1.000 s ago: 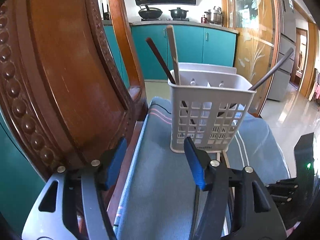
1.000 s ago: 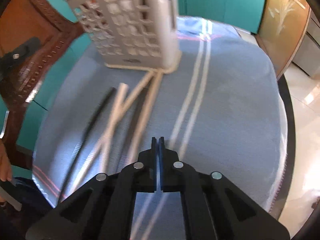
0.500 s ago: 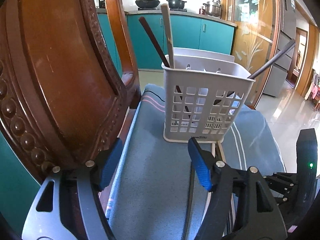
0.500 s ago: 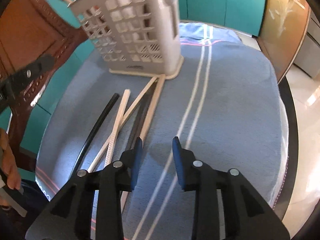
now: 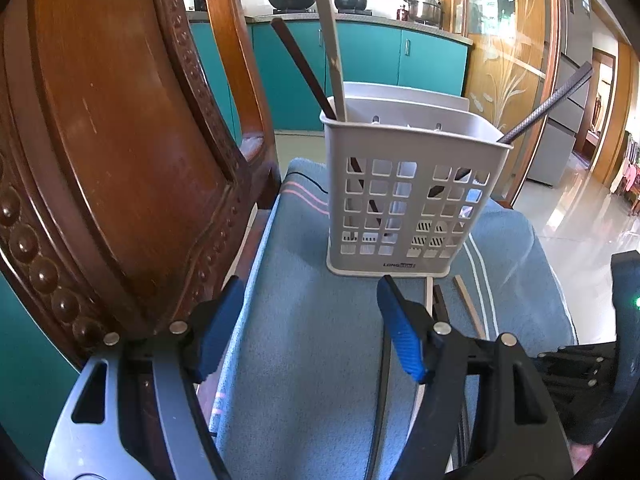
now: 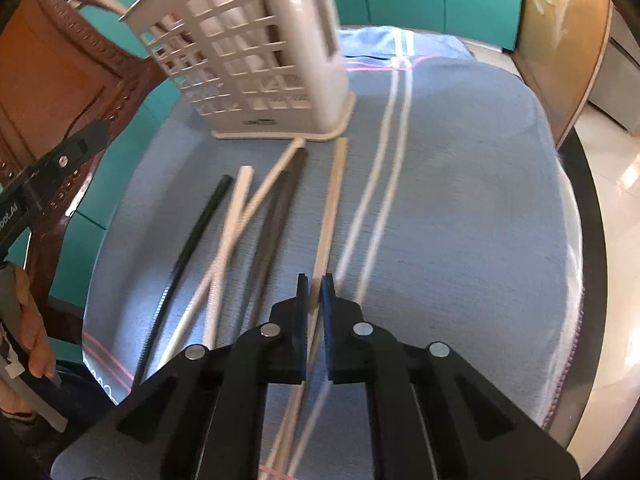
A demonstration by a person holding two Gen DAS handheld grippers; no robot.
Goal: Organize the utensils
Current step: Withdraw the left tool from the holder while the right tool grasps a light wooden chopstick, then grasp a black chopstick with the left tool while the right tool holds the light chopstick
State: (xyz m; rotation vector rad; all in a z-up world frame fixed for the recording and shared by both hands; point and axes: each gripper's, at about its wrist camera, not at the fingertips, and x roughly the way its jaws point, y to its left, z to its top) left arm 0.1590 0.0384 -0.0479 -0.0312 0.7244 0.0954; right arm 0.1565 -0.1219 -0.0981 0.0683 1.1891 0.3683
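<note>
The right hand-held gripper (image 6: 315,285) is clamped on the near end of a pale chopstick (image 6: 330,212) lying on the blue cloth (image 6: 460,200) of the tabletop; the left hand-held gripper (image 5: 308,312) stands apart, empty. Risk: the thin stick may pivot or slip when lifted, since the grip sits at its end. Loose chopsticks (image 6: 240,220) lie beside it. Beyond, the white utensil basket (image 5: 408,200) holds three sticks. Motion blur obscures the exact contact.

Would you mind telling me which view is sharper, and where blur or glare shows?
Left wrist view: sharp on the white caddy, with fisheye bending of the chair back and glare on the floor tiles. Right wrist view: motion blur smears the loose chopsticks; right gripper stays crisp.
</note>
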